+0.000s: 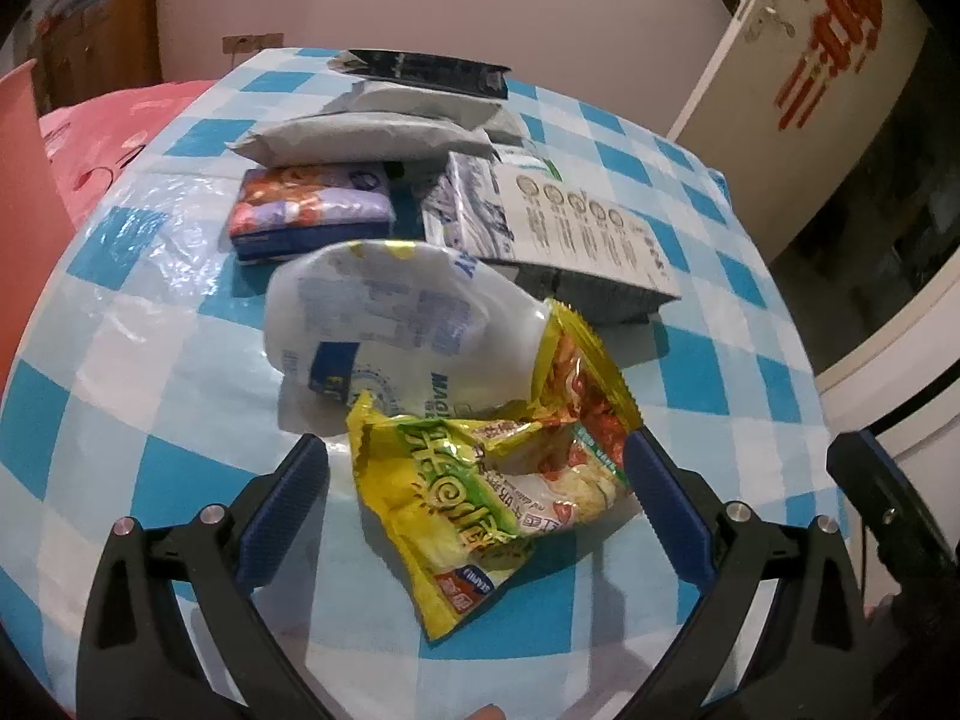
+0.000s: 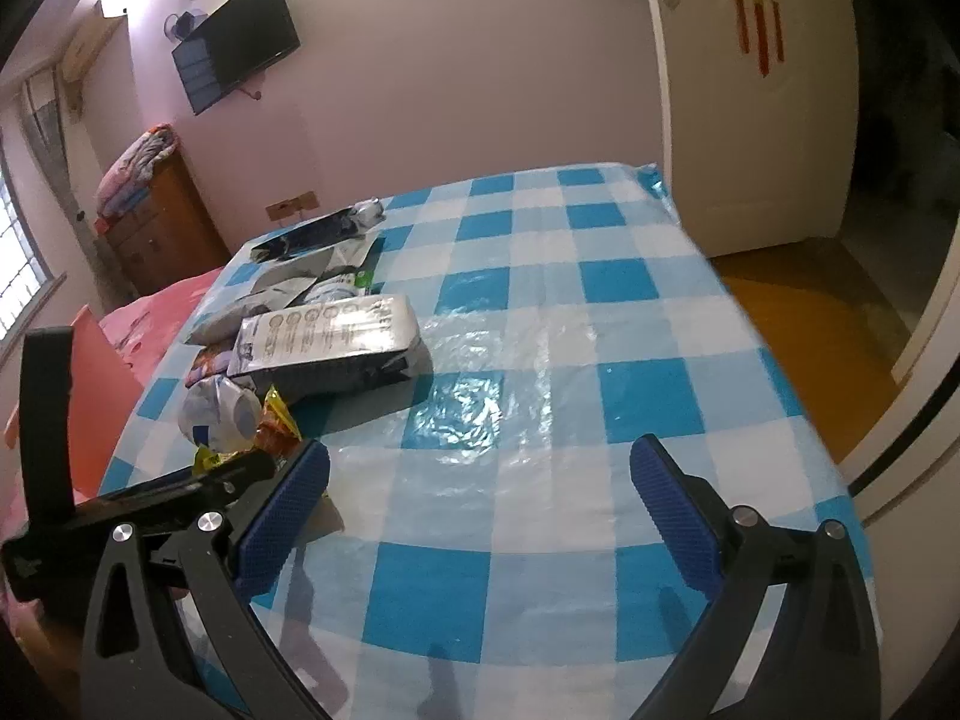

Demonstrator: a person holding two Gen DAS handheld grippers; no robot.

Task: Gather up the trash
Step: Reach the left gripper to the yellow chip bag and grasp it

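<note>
A crumpled yellow snack wrapper (image 1: 480, 480) lies on the blue-and-white checked table (image 1: 150, 360), between the open fingers of my left gripper (image 1: 474, 468). A crumpled white plastic bag (image 1: 396, 324) lies just behind it, touching it. In the right wrist view the white bag (image 2: 219, 414) and the wrapper (image 2: 276, 426) show at the left, partly hidden by the left gripper's body. My right gripper (image 2: 480, 474) is open and empty over bare tablecloth (image 2: 540, 360), to the right of the trash.
Behind the trash lie a purple tissue pack (image 1: 312, 210), grey padded mailers (image 1: 366, 138), a black pouch (image 1: 420, 69) and a white printed package (image 1: 540, 222). A pink bed (image 1: 108, 138) is on the left. A white door (image 2: 756, 90) stands at the right.
</note>
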